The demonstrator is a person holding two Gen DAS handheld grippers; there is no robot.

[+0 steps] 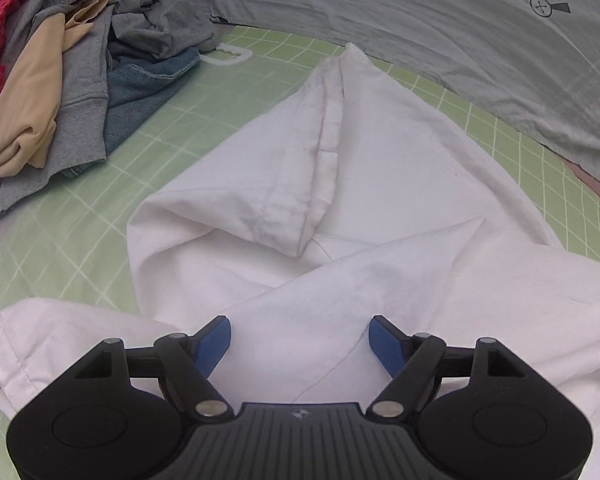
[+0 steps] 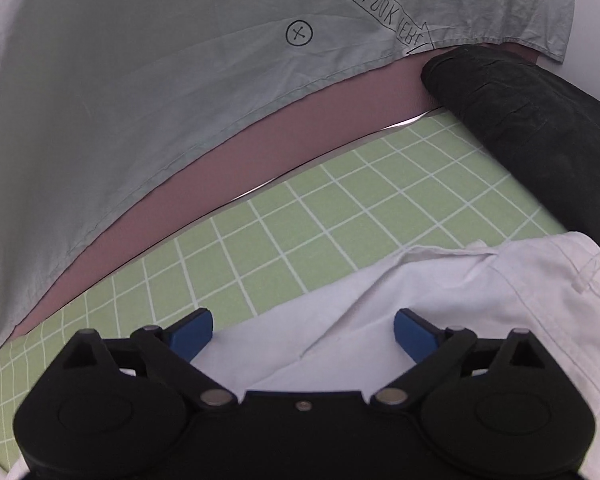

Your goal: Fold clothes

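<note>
The white garment (image 1: 380, 184) lies crumpled on the green grid mat (image 1: 80, 220), clothes pile (image 1: 60, 92) at ten o'clock. The left gripper (image 1: 300, 338) and right gripper (image 2: 303, 330) hover wide open, holding nothing.

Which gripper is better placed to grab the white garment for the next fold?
Left, probably. The left gripper hangs open over a raised fold of the white garment; the right gripper straddles only its edge.

Bare green mat (image 2: 300, 220) lies open ahead; clothes pile (image 1: 60, 80) and black bundle (image 2: 540, 132) crowd its edges.

A staged folding station is showing: a gridded mat (image 1: 80, 216) is lying beside a marked sheet (image 2: 140, 80).
</note>
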